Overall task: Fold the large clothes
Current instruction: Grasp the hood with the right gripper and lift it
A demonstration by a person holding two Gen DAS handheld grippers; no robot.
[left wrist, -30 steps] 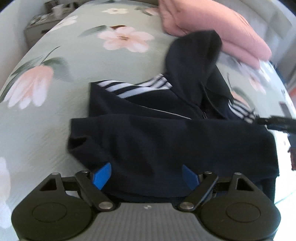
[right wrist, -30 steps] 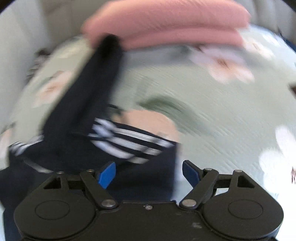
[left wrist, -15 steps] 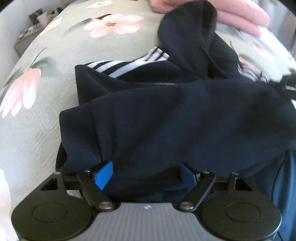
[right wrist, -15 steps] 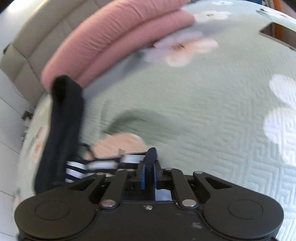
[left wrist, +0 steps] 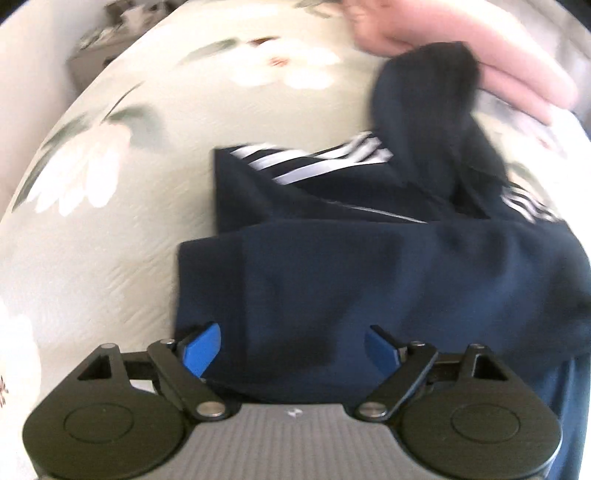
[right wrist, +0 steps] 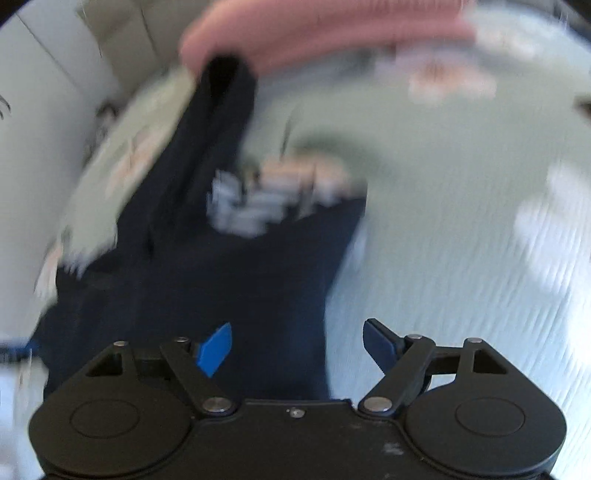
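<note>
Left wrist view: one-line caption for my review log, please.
Open left gripper over a folded navy hoodie with white stripes on a floral bedspread, pink pillows behind.

Counting what's on my screens right now

I see one navy hooded jacket with white stripes, one pale green floral quilted bedspread, one folded pink blanket, and two black grippers with blue pads: left, right, both spread wide.
</note>
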